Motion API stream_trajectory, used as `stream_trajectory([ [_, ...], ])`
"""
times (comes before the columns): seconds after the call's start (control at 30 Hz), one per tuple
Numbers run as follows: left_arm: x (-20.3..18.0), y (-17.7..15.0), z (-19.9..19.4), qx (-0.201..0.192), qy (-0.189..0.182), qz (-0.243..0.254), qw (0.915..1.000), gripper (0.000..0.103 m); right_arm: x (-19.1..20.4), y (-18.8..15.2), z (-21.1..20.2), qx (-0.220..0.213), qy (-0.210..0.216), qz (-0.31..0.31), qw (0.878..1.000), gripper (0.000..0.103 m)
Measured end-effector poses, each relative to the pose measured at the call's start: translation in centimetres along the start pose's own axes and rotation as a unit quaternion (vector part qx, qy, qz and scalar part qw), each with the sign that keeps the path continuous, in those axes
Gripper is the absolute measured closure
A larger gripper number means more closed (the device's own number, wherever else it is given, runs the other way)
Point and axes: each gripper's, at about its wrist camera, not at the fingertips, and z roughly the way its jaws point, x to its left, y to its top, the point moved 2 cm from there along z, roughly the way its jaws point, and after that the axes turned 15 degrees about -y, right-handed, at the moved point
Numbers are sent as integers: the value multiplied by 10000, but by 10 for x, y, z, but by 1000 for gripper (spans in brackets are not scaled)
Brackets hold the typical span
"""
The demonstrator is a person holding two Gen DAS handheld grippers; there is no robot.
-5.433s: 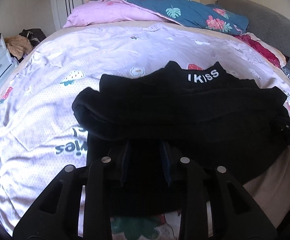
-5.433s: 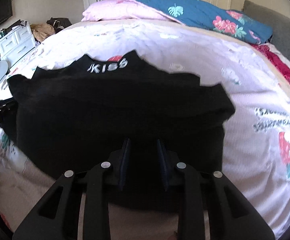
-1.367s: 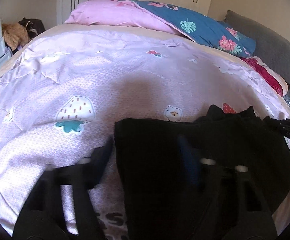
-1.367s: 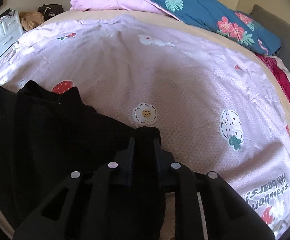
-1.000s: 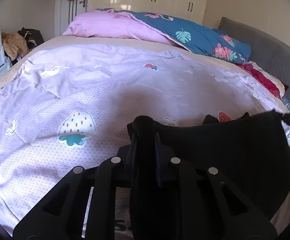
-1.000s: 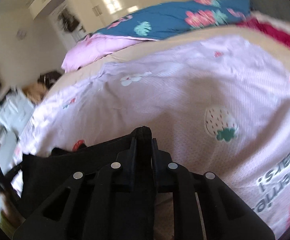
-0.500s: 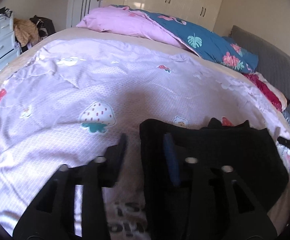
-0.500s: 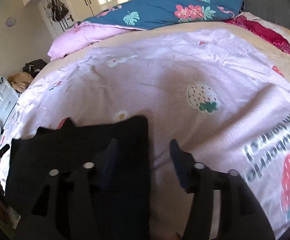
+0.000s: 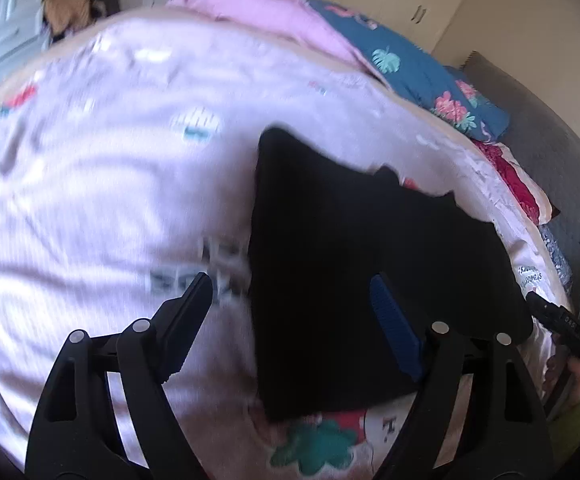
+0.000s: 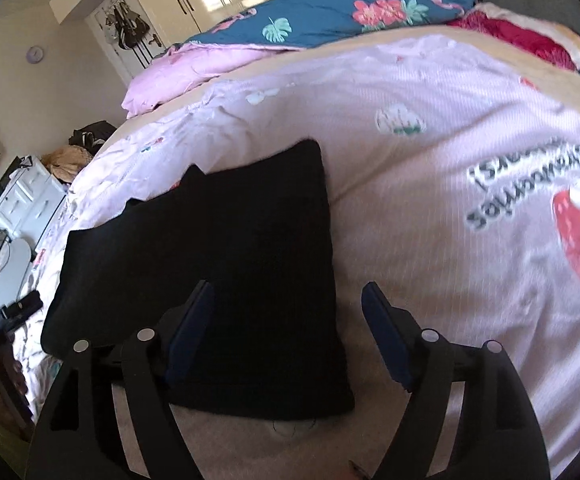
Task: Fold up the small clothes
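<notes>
Black garment (image 9: 370, 248) lies folded flat on the pink strawberry-print bedspread (image 9: 90, 184), near the bed's front edge. Left tool (image 9: 292, 300) spread wide, holding nothing; the garment's left edge sits between its fingers, ahead and below. Right tool (image 10: 288, 304) also spread wide and empty, the garment's right edge between its fingers. Blue floral quilt (image 10: 330, 12) far ahead, past the garment.

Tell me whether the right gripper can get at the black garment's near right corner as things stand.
Probably yes. The right gripper is open, straddling the black garment's right edge on the pink bedspread, with nothing lying over that corner.
</notes>
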Motion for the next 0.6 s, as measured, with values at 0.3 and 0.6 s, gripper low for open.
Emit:
stream_trajectory([
  [0.3, 7, -26, 3, 219, -160, -351, 9990, 97, -1, -16, -7, -15, 29, -188, 9998, 95],
  [0.6, -4, -36, -1, 416, 329, 92, 9986, 93, 1, -31, -9, -85, -643, -480, 9967, 93],
])
